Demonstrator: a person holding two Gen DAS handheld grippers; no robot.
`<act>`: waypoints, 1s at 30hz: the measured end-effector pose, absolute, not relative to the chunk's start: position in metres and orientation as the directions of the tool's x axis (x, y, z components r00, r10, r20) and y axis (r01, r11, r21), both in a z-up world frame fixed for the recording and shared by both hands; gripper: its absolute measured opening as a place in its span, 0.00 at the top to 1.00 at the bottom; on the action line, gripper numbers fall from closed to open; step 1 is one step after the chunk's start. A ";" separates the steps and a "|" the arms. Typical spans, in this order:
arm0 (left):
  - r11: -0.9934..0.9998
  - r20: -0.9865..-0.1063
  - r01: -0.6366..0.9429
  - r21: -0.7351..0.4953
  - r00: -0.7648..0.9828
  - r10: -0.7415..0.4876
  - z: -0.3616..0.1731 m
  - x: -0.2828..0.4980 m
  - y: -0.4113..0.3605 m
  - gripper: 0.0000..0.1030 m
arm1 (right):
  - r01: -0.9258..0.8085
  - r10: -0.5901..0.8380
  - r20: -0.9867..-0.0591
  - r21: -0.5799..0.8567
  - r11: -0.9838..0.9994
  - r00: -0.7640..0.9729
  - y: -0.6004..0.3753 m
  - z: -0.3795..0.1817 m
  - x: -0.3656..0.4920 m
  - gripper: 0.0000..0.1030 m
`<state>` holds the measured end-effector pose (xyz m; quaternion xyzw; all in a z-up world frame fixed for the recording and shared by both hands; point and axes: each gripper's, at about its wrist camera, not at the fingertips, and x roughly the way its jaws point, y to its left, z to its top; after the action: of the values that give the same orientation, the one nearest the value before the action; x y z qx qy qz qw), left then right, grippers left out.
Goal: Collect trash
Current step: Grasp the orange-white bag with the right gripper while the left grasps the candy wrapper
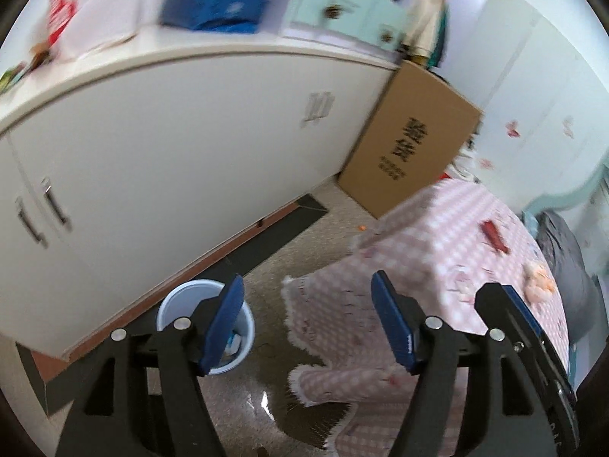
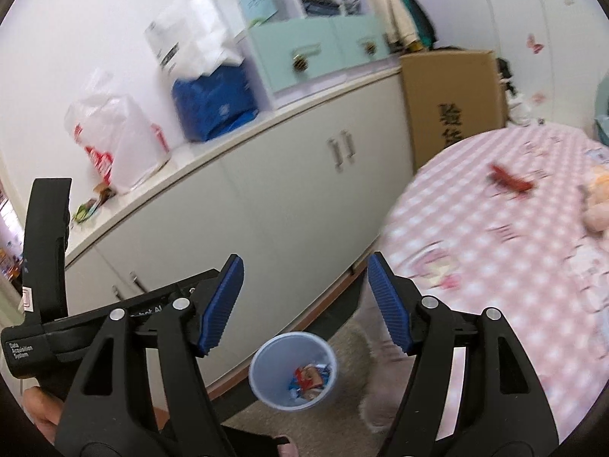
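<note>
Table (image 2: 495,266) under a pink checked cloth fills the right, with a red wrapper (image 2: 510,181) lying on it. Bin (image 2: 293,369) on the floor beside it already holds wrappers. Left gripper (image 1: 308,320) and right gripper (image 2: 304,304) both gape, empty. Drop seems done; next calls for reaching to the wrapper and closing on it.

A pale blue bin (image 2: 293,371) stands upright on the floor, holding crumpled wrappers (image 2: 309,379). A red wrapper (image 2: 510,181) lies flat on the pink checked tablecloth.
</note>
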<state>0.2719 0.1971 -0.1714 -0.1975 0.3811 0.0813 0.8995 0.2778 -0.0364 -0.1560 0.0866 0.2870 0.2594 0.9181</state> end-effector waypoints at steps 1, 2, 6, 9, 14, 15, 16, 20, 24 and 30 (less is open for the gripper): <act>0.916 -0.713 -0.280 -0.289 0.701 -0.011 -0.168 0.274 0.187 0.32 | -0.411 0.512 -0.477 0.306 0.858 0.714 -0.050 -0.152 0.278 0.34; 0.927 -0.706 -0.249 -0.280 0.708 -0.023 -0.162 0.279 0.172 0.32 | -0.396 0.499 -0.472 0.306 0.866 0.727 -0.062 -0.149 0.279 0.33; 0.953 -0.691 -0.163 -0.254 0.720 -0.061 -0.151 0.301 0.121 0.27 | -0.297 0.406 -0.459 0.293 0.909 0.790 -0.120 -0.136 0.285 0.30; 0.960 -0.694 -0.111 -0.258 0.712 -0.105 -0.149 0.322 0.086 0.26 | -0.188 0.309 -0.467 0.288 0.939 0.828 -0.168 -0.132 0.294 0.26; 0.965 -0.701 -0.037 -0.260 0.695 -0.162 -0.153 0.356 0.031 0.25 | -0.007 0.191 -0.544 0.321 0.947 0.817 -0.245 -0.146 0.324 0.22; 0.966 -0.701 -0.027 -0.257 0.693 -0.167 -0.154 0.361 0.024 0.25 | 0.003 0.193 -0.554 0.334 0.942 0.810 -0.254 -0.149 0.328 0.22; 0.967 -0.703 -0.016 -0.253 0.690 -0.172 -0.156 0.369 0.014 0.24 | 0.020 0.198 -0.570 0.354 0.935 0.797 -0.266 -0.154 0.338 0.22; 0.963 -0.718 -0.004 -0.271 0.666 -0.200 -0.166 0.400 -0.011 0.24 | 0.047 0.223 -0.609 0.394 0.918 0.761 -0.288 -0.169 0.367 0.22; 0.963 -0.729 -0.017 -0.270 0.657 -0.193 -0.177 0.432 -0.031 0.24 | 0.050 0.273 -0.636 0.441 0.896 0.722 -0.300 -0.184 0.395 0.22; 0.972 -0.759 -0.076 -0.221 0.640 -0.123 -0.197 0.466 -0.053 0.24 | 0.006 0.336 -0.651 0.463 0.886 0.680 -0.308 -0.197 0.416 0.50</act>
<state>0.4660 -0.0533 -0.1972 -0.1171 0.4243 -0.0131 0.8978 0.4164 -0.3078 -0.1973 0.2197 0.3889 0.0926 0.8899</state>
